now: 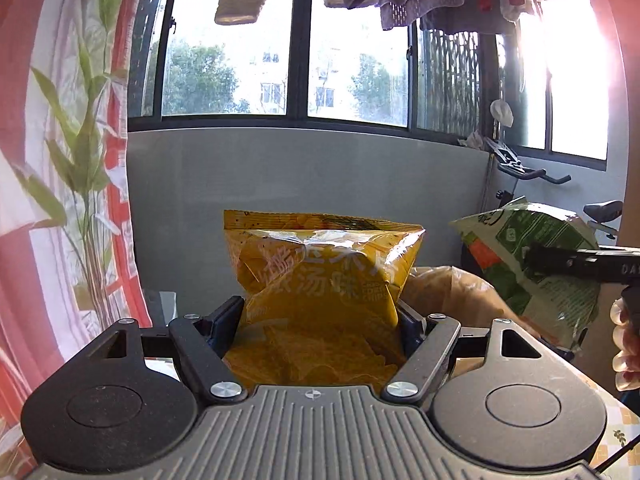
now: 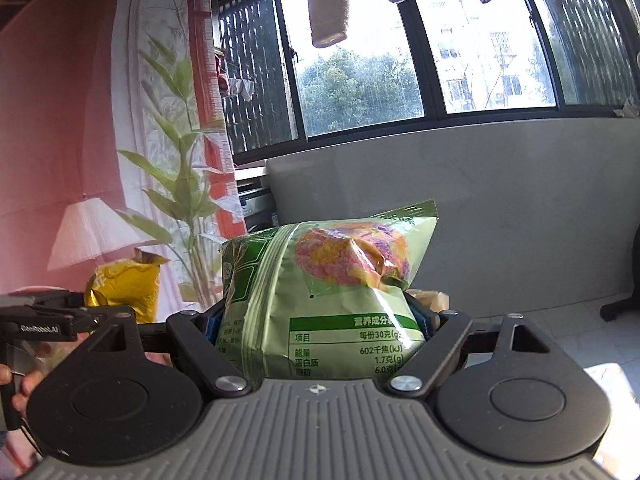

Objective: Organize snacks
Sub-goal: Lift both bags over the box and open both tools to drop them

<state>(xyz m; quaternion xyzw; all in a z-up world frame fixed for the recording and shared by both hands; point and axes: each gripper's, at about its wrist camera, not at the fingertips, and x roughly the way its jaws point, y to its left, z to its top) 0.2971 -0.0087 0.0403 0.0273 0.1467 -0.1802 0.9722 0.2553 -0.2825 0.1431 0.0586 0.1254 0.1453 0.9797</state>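
Note:
My left gripper (image 1: pixel 320 316) is shut on a puffy yellow chip bag (image 1: pixel 320 272), which stands upright between its fingers, lifted in front of the grey wall. My right gripper (image 2: pixel 320 320) is shut on a light green snack bag (image 2: pixel 328 280) with a pink and yellow picture and a nutrition table. In the left wrist view the green bag (image 1: pixel 532 256) shows at the right with the other gripper's black body across it. Seen from the right wrist, the yellow bag (image 2: pixel 124 284) hangs at the left. Both sets of pads are mostly hidden by the bags.
A crumpled brown paper bag (image 1: pixel 456 292) lies behind the yellow bag. A leafy plant (image 2: pixel 180 184) and a red and white curtain (image 1: pixel 60 160) stand at the left. An exercise bike (image 1: pixel 552 184) stands by the window at the right. A patterned tablecloth (image 1: pixel 624 428) shows low right.

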